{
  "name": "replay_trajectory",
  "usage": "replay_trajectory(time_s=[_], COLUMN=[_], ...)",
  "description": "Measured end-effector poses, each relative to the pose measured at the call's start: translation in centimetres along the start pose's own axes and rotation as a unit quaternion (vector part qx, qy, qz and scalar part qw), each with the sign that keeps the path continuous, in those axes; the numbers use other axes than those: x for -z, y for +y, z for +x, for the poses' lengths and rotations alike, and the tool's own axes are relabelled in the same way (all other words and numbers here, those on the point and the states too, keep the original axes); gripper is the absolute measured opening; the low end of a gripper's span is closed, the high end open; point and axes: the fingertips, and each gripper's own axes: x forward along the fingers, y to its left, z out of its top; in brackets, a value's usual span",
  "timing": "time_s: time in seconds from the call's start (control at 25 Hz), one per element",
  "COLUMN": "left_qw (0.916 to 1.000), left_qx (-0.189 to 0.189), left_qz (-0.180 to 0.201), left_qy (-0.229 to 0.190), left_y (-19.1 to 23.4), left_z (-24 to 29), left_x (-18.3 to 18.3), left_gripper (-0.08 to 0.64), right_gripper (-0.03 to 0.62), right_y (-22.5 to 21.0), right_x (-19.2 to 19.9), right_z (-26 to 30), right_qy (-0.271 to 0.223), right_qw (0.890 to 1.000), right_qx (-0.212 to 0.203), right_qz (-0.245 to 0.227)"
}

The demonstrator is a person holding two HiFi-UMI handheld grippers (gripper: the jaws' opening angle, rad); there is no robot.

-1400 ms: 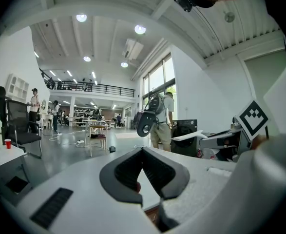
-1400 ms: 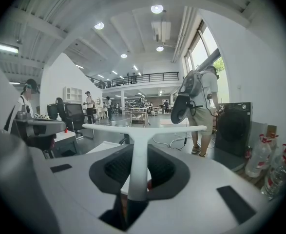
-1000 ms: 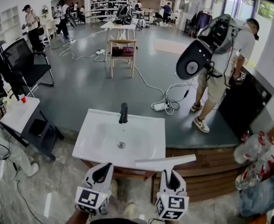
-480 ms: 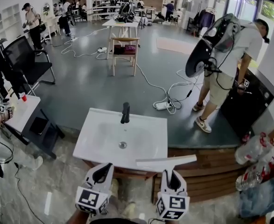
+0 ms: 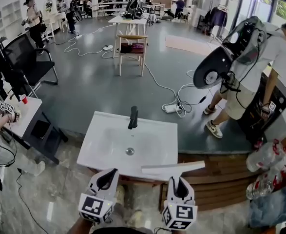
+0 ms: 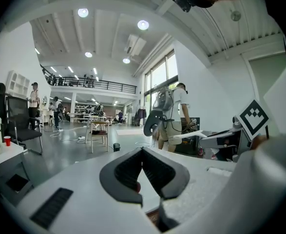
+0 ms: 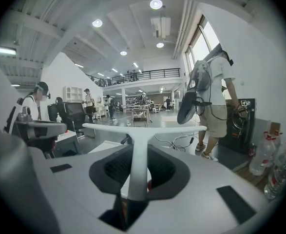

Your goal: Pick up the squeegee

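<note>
The white squeegee [image 5: 173, 168] is held over the near edge of the white sink [image 5: 104, 145], its blade lying crosswise. My right gripper [image 5: 180, 182] is shut on its handle. In the right gripper view the handle [image 7: 139, 169] runs up between the pads of that gripper [image 7: 139, 152] to the blade [image 7: 143, 127]. My left gripper [image 5: 107, 175] hangs beside it to the left, shut with nothing in it; its tips [image 6: 143, 152] meet. From the left gripper view the squeegee blade [image 6: 189, 135] shows at the right.
A black faucet [image 5: 133, 117] stands at the sink's far edge. A person with a backpack device [image 5: 250, 77] stands at the right by cables on the floor. Water bottles [image 5: 264, 155] lie at the right, a small white table [image 5: 23, 118] at the left, a wooden chair [image 5: 131, 52] beyond.
Both grippers and the squeegee keep their place in the head view, still gripped. The sink has drifted slightly right, and the person at the right has stepped further right.
</note>
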Motion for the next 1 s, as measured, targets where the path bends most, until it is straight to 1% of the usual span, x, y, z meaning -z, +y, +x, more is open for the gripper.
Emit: replay_trajectory(time_s=[0.36, 0.52, 1.0], left_qw=[1.0, 1.0, 1.0], left_qx=[0.003, 0.001, -0.002], left_qz=[0.001, -0.01, -0.003], left_qy=[0.002, 0.003, -0.001], left_y=[0.7, 1.1, 0.7], left_z=[0.1, -0.2, -0.4], left_x=[-0.1, -0.2, -0.2], left_gripper=[0.002, 0.002, 0.002], right_gripper=[0.077, 0.077, 0.077], right_y=[0.9, 1.6, 1.6], right_x=[-0.7, -1.1, -0.9], right_z=[0.4, 0.6, 0.3], right_qy=[-0.006, -0.007, -0.006], right_qw=[1.0, 1.0, 1.0], right_qx=[-0.004, -0.007, -0.013], right_qz=[-0.004, -0.009, -0.016])
